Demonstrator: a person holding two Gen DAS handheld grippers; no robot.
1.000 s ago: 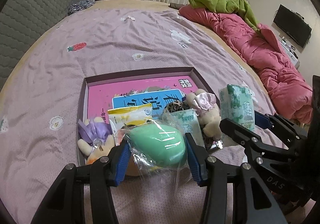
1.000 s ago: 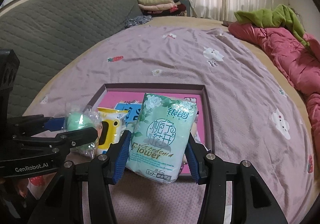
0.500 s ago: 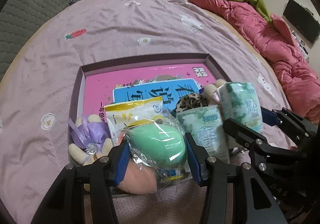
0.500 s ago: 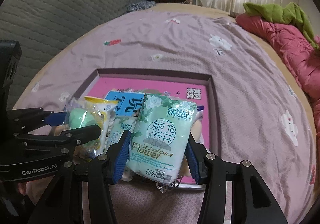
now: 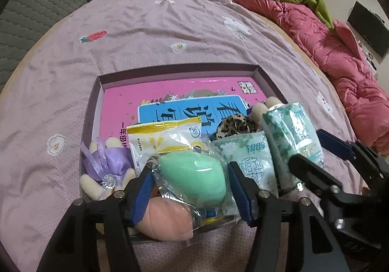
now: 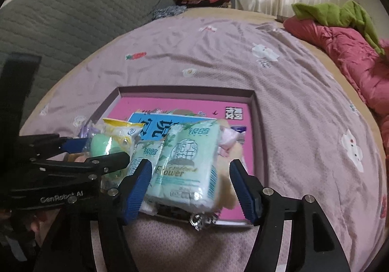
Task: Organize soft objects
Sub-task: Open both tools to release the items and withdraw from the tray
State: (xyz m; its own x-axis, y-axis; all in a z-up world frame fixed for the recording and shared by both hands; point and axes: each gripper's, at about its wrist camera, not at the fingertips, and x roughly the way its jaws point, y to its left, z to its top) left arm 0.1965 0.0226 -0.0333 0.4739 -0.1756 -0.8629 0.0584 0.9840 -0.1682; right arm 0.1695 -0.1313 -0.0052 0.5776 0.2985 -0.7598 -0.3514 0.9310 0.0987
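Both claws are hanging over the near end of a shallow purple box (image 5: pixel 263 75) that is lying on a bed covered with a lilac sheet (image 5: pixel 150 34). The left claw (image 5: pixel 189 189) is standing with its jaws apart, having just been opening; a green egg-shaped sponge in clear wrap (image 5: pixel 192 178) is sitting between the blue pads (image 5: pixel 143 196), with a gap showing on either side, so the pads are not pressing it. Just beneath it a peach-coloured sponge (image 5: pixel 167 223) is lying at the box's near edge. The right claw (image 6: pixel 190 190) is likewise parted, its jaws having just been opening, and a mint green tissue pack (image 6: pixel 189 160) is resting between them, clear of the right pad; whether the left pad is touching it cannot be told. The pack is lying tilted on the other things in the box, its picture blurred. Inside the box a pink book (image 5: pixel 175 92) is covering the bottom, and on its near half are crowding a yellow and white packet (image 5: pixel 165 136), a smaller tissue pack (image 5: pixel 248 157), a leopard-print scrunchie (image 5: pixel 234 125) and a plush toy in a purple dress (image 5: pixel 107 165) at the left corner. A pink quilt (image 5: pixel 340 58) is bunched along the bed's right side
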